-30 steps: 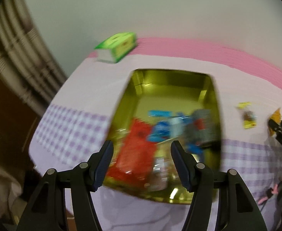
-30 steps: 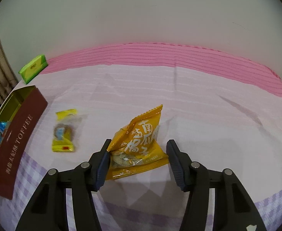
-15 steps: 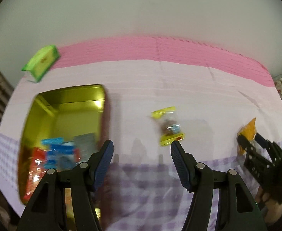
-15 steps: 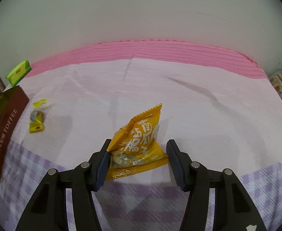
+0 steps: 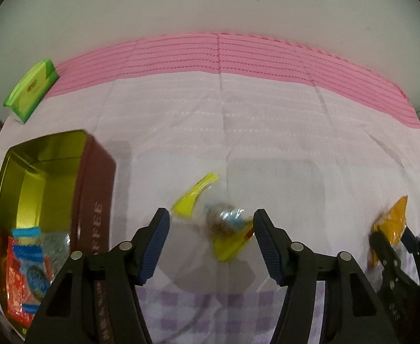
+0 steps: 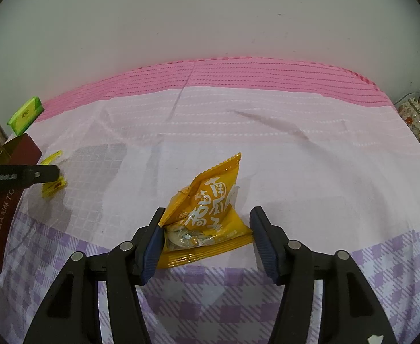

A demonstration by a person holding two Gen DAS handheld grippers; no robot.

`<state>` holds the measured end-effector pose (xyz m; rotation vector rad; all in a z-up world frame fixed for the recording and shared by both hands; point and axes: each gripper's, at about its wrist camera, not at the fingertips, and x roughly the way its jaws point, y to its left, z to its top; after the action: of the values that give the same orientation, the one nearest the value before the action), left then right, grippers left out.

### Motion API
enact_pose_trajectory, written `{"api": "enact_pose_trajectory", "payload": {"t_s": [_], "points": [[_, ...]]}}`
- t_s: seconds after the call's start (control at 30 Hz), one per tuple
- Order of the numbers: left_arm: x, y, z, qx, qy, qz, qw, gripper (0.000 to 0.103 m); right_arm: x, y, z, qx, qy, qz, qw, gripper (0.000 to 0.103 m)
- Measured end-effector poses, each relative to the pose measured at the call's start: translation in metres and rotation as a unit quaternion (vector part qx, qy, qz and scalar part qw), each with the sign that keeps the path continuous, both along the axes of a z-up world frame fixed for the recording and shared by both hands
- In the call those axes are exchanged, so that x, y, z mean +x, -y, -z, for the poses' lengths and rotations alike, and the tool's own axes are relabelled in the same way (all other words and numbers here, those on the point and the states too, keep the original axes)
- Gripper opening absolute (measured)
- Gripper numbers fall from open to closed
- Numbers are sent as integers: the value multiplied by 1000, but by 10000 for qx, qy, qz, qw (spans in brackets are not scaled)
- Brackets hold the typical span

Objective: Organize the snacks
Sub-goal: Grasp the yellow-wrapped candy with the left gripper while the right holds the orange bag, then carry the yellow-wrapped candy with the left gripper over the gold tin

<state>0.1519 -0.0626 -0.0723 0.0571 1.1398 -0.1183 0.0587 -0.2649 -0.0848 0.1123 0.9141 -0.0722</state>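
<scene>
The maroon tin point(image 5: 96, 200) reads partly "FFEE"; the orange snack packet point(image 6: 207, 209) bears Chinese characters.

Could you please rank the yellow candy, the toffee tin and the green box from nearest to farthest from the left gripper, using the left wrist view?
1. Yellow candy, between the left gripper fingers.
2. Toffee tin, to its left.
3. Green box, far back left.
</scene>
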Motion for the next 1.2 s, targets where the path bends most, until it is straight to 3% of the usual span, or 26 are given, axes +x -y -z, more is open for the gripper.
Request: {"api": "enact_pose_trajectory", "payload": {"t_s": [0.23,0.67,1.2], "points": [[9,-2,10,-133,-78,-11,9999,44,0,1,0,5,-2,2,10000,57],[-11,-23,6,-131,-49,127,9998,42,0,0,1,9,-6,4,10000,57],[4,-15,6,-73,-166,128,9998,41,1,0,0,12,-11,8,10000,58]]}}
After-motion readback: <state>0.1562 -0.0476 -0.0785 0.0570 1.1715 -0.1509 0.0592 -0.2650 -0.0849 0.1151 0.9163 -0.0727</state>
